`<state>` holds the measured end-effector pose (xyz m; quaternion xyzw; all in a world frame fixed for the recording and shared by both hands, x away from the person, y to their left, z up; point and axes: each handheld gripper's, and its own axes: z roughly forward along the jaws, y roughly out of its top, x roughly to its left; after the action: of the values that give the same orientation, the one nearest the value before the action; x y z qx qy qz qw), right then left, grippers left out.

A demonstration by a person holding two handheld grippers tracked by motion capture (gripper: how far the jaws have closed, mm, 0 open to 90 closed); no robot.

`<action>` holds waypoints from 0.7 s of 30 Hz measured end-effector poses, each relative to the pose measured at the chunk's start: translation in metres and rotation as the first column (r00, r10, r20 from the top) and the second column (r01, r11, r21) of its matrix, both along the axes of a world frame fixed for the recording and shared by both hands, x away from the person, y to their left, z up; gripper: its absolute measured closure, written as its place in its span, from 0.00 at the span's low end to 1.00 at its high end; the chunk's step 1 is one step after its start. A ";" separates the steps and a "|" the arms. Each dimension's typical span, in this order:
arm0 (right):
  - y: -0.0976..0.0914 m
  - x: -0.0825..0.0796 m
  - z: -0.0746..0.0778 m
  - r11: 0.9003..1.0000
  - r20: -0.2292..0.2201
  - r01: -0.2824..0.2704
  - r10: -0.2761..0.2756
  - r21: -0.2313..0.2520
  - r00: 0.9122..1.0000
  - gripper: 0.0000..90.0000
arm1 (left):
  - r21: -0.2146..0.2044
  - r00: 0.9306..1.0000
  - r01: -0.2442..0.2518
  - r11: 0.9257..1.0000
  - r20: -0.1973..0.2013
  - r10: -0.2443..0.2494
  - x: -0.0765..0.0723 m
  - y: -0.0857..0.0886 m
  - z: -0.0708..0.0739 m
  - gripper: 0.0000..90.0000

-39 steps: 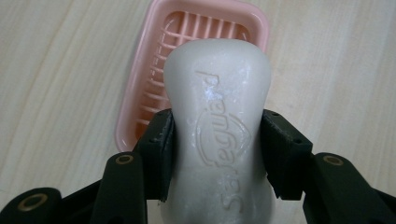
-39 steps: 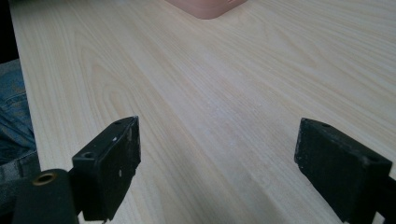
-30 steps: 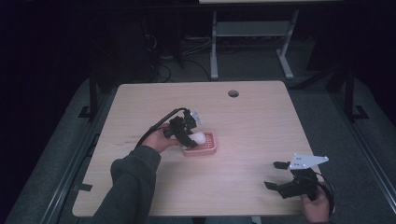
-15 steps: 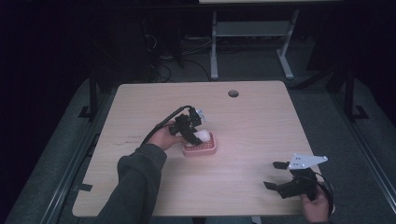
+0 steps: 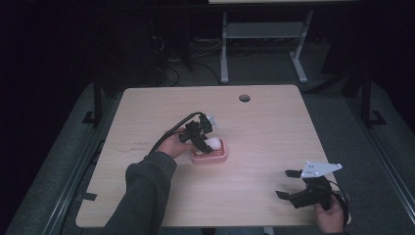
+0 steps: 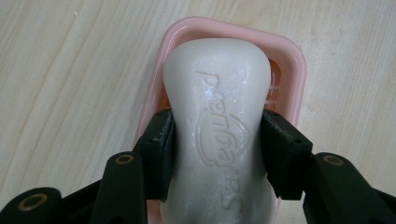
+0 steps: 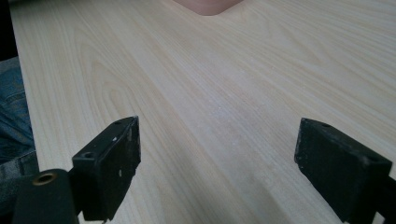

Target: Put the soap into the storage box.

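A white bar of soap point(image 6: 217, 126) with raised lettering is pinched between the black jaws of my left gripper point(image 6: 217, 154), just over a pink soap dish point(image 6: 292, 70) on the wooden table. From above, the left gripper point(image 5: 204, 142) and the soap point(image 5: 213, 143) sit over the left part of the dish point(image 5: 215, 157), near the table's middle. My right gripper point(image 5: 287, 184) rests near the front right corner, jaws wide apart. Its own view shows the right gripper point(image 7: 217, 149) with bare wood between the jaws and a corner of the dish point(image 7: 208, 5) far ahead.
A round cable hole point(image 5: 244, 98) lies near the table's far edge. Beyond the table point(image 5: 274, 132) stand a desk frame's legs point(image 5: 224, 54) and cables on a dark floor. Jeans point(image 7: 14, 121) show past the table's edge in the right gripper view.
The left hand and its gripper shifted slightly over the dish with the soap still held. The right gripper stayed put.
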<state>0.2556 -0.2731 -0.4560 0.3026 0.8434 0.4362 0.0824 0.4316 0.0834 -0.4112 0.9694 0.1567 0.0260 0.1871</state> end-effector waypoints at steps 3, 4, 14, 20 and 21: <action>-0.001 0.000 0.000 1.000 0.000 0.004 -0.004 0.000 1.000 0.16 | 0.001 1.000 -0.003 1.000 -0.001 0.003 0.001 0.000 -0.001 0.55; -0.001 0.000 0.000 1.000 -0.001 0.005 -0.005 0.000 1.000 0.16 | -0.001 1.000 -0.003 1.000 -0.007 0.003 0.001 0.000 -0.002 0.55; -0.001 0.000 0.000 1.000 -0.003 0.004 -0.004 0.004 1.000 0.16 | -0.001 1.000 -0.008 1.000 -0.015 0.008 0.003 -0.002 -0.008 0.55; -0.001 0.000 0.000 1.000 -0.002 0.002 -0.002 0.000 1.000 0.16 | -0.002 1.000 -0.015 1.000 -0.020 0.014 0.004 -0.002 -0.011 0.55; -0.001 0.000 0.000 1.000 -0.003 0.002 -0.002 -0.001 1.000 0.16 | -0.002 1.000 -0.017 1.000 -0.020 0.017 0.004 -0.002 -0.011 0.55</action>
<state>0.2560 -0.2739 -0.4564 0.3041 0.8435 0.4352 0.0815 0.4358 0.0816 -0.4222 0.9681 0.1670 0.0176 0.1862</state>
